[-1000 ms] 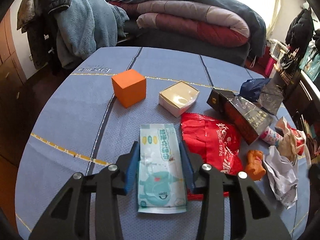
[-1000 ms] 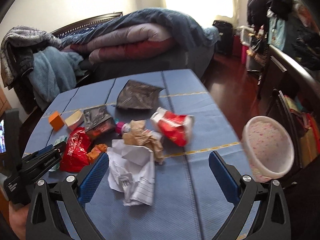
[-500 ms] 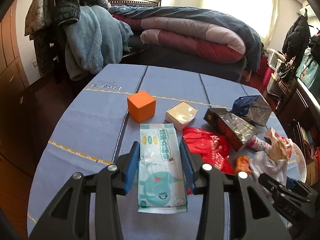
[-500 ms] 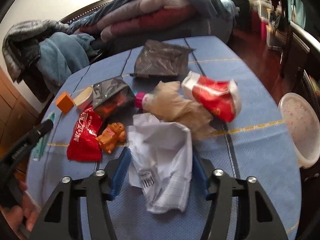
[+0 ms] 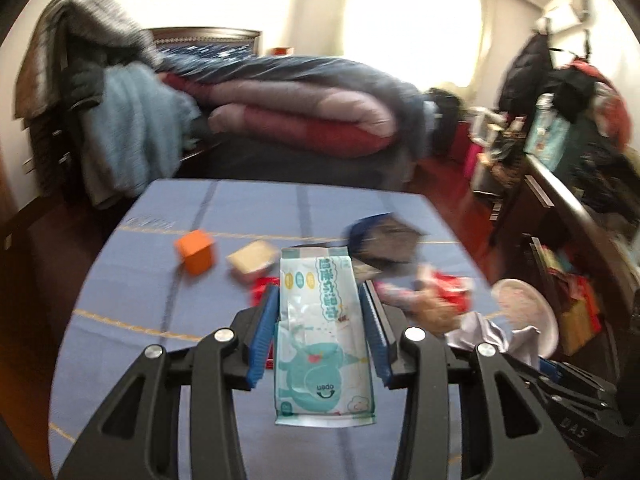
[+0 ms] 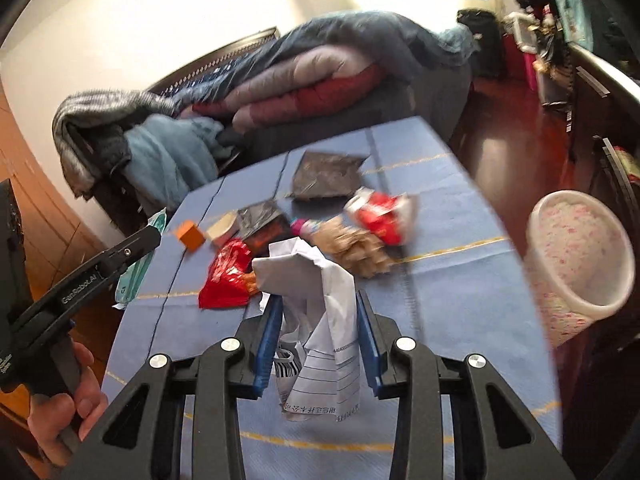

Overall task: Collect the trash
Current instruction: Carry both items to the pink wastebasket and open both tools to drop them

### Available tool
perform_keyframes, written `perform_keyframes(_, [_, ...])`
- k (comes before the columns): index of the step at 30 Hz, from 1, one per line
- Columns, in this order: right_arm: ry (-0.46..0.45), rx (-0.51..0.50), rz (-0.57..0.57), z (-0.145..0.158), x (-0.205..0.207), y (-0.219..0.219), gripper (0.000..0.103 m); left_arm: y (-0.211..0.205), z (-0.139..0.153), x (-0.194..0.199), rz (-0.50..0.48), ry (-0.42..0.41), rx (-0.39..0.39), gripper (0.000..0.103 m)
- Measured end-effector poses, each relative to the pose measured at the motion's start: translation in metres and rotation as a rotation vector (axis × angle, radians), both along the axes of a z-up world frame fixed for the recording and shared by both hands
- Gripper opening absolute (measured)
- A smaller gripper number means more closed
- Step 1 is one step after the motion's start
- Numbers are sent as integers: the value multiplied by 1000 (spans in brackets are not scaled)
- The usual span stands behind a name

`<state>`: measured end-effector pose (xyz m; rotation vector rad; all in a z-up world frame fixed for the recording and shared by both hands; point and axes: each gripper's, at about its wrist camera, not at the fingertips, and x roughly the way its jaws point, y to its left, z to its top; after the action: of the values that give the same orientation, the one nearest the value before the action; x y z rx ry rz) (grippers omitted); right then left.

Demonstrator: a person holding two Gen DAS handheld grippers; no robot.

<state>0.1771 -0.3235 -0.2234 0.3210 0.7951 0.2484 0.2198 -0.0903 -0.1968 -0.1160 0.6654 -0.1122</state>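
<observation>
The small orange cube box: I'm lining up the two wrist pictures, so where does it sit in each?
Left wrist view: the small orange cube box is left of centre on the blue tablecloth.
Right wrist view: the box is at mid-left.
Shared landmark: the cream open box sits just right of it in both.

The left claw's arm [image 6: 80, 280] reads "GenRobot.AI"; the wipes pack [image 5: 322, 332] shows "open" upside down.
</observation>
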Motion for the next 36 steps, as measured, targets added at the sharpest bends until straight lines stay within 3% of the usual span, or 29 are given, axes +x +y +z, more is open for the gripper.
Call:
perform_keyframes(8, [-34, -9, -187, 11, -20, -73, 37, -89, 18, 3, -254, -28, -23, 42])
perform_keyframes(15, [-26, -41, -369, 5, -18, -142, 37, -182, 17, 19, -442, -42, 11, 43])
perform_keyframes(24, [10, -104, -551, -24, 6, -216, 37, -298, -22, 71, -658, 66, 4, 43])
perform_keyframes(28, [36, -102, -600, -41, 18, -245, 37, -345, -44, 96, -693, 103, 22, 43])
perform_keyframes(36, [85, -94, -652, -74, 49, -289, 38, -392, -86, 135, -754, 225, -16, 45])
